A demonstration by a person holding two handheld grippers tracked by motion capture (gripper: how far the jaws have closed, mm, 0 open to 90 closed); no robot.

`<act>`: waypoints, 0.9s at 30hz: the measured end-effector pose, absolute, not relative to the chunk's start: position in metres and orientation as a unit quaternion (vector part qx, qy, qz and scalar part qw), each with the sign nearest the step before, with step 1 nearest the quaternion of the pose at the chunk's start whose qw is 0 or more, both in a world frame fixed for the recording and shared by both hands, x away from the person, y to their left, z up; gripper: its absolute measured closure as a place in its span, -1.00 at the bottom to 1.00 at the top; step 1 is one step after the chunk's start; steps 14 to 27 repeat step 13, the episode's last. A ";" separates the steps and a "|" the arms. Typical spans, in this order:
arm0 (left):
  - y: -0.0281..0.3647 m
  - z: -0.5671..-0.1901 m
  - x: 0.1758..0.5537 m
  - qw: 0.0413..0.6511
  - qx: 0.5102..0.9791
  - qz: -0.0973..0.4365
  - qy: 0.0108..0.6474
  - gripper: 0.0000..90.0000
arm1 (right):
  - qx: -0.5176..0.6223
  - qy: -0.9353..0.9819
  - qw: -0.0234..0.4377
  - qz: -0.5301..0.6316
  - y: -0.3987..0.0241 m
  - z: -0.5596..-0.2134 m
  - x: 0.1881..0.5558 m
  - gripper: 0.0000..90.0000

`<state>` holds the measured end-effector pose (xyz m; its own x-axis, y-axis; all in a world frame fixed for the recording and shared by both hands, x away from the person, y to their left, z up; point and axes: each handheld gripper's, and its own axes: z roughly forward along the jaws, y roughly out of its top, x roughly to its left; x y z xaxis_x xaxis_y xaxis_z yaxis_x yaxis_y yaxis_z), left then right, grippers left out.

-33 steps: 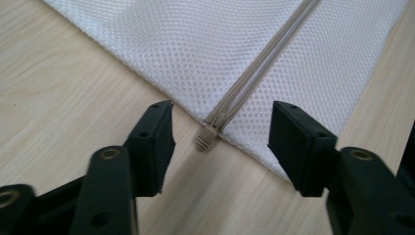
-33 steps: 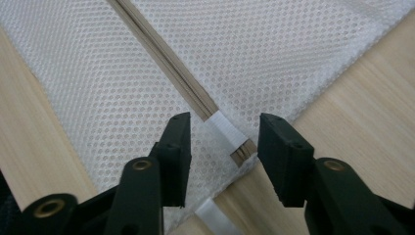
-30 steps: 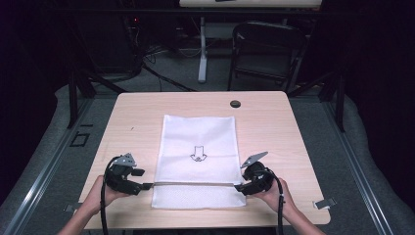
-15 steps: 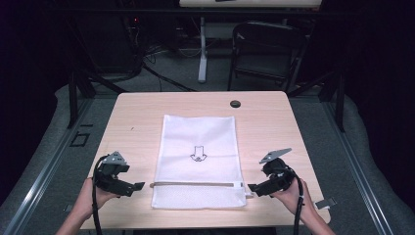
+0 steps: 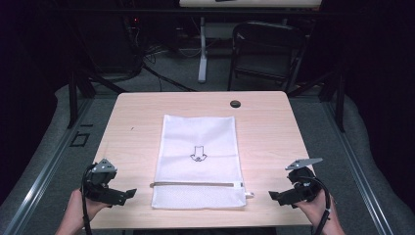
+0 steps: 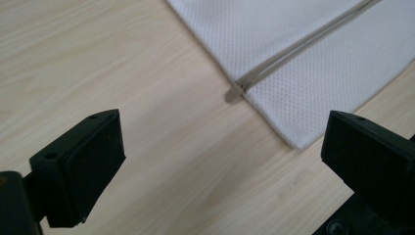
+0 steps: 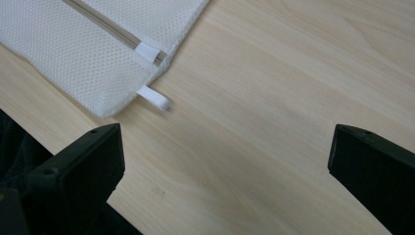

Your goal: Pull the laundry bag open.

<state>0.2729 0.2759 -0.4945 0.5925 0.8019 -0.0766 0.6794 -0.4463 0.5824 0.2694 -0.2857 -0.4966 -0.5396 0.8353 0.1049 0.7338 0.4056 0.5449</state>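
High view: a white mesh bag (image 5: 198,161) lay flat at the centre of the table (image 5: 264,122), its long axis running from the near edge toward the far edge. An arrow mark (image 5: 198,154) sat mid-bag, and a zipper (image 5: 195,184) crossed it near the lower end. A small dark disc (image 5: 235,103) lay above the bag's upper right corner, well apart from it.

The left gripper (image 5: 128,194) was at the lower left of the frame and the right gripper (image 5: 272,197) at the lower right, each beside the bag and clear of it, with bare tabletop between.

Left gripper view: the jaws had just been opening and stood wide apart with nothing between them; the zipper's end (image 6: 237,90) and a bag corner lay in the upper right.

Right gripper view: the jaws had likewise just been opening and stood wide, holding nothing; a white tab (image 7: 153,97) projected from the bag's edge in the upper left.
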 end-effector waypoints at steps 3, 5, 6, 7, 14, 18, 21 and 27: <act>0.279 -0.499 0.269 0.290 0.836 0.105 0.453 -0.99 | 0.478 0.829 0.091 0.275 -0.291 -0.500 0.264 -1.00; 0.282 -0.501 0.267 0.293 0.831 0.102 0.462 -1.00 | 0.479 0.828 0.092 0.276 -0.291 -0.503 0.263 -1.00; 0.284 -0.503 0.267 0.295 0.830 0.100 0.463 -1.00 | 0.478 0.829 0.092 0.275 -0.291 -0.505 0.262 -1.00; 0.284 -0.505 0.267 0.294 0.828 0.101 0.466 -1.00 | 0.476 0.832 0.090 0.270 -0.291 -0.507 0.262 -1.00; 0.285 -0.509 0.268 0.289 0.828 0.110 0.467 -1.00 | 0.467 0.842 0.088 0.255 -0.288 -0.514 0.260 -1.00; 0.285 -0.509 0.268 0.289 0.828 0.110 0.467 -1.00 | 0.467 0.842 0.088 0.255 -0.288 -0.514 0.260 -1.00; 0.285 -0.509 0.268 0.289 0.828 0.110 0.467 -1.00 | 0.467 0.842 0.088 0.255 -0.288 -0.514 0.260 -1.00; 0.285 -0.509 0.268 0.289 0.828 0.110 0.467 -1.00 | 0.467 0.842 0.088 0.255 -0.288 -0.514 0.260 -1.00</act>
